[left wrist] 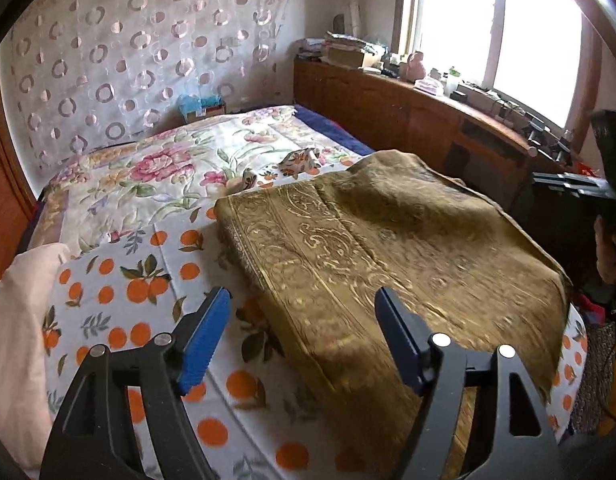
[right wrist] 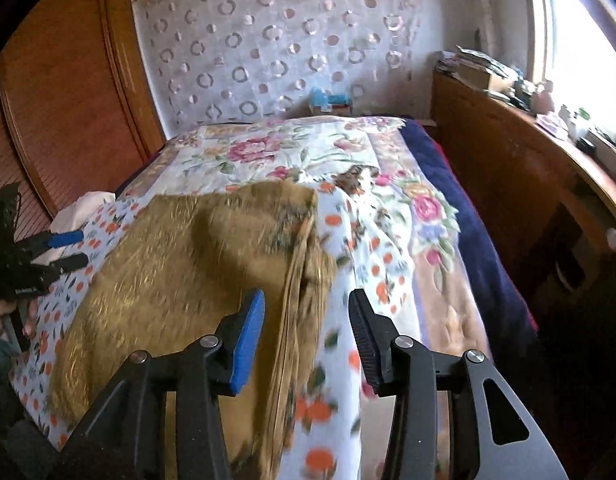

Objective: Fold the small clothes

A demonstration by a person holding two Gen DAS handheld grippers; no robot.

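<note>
On the orange-print sheet point(left wrist: 156, 264), the left gripper point(left wrist: 302, 308) hovers with its fingers spread wide and empty over the near edge of the olive-gold patterned cloth point(left wrist: 388, 240), which lies on the bed, while the right gripper point(right wrist: 306, 308) gapes wide, holding nothing, above the cloth's folded right edge point(right wrist: 304, 280).
</note>
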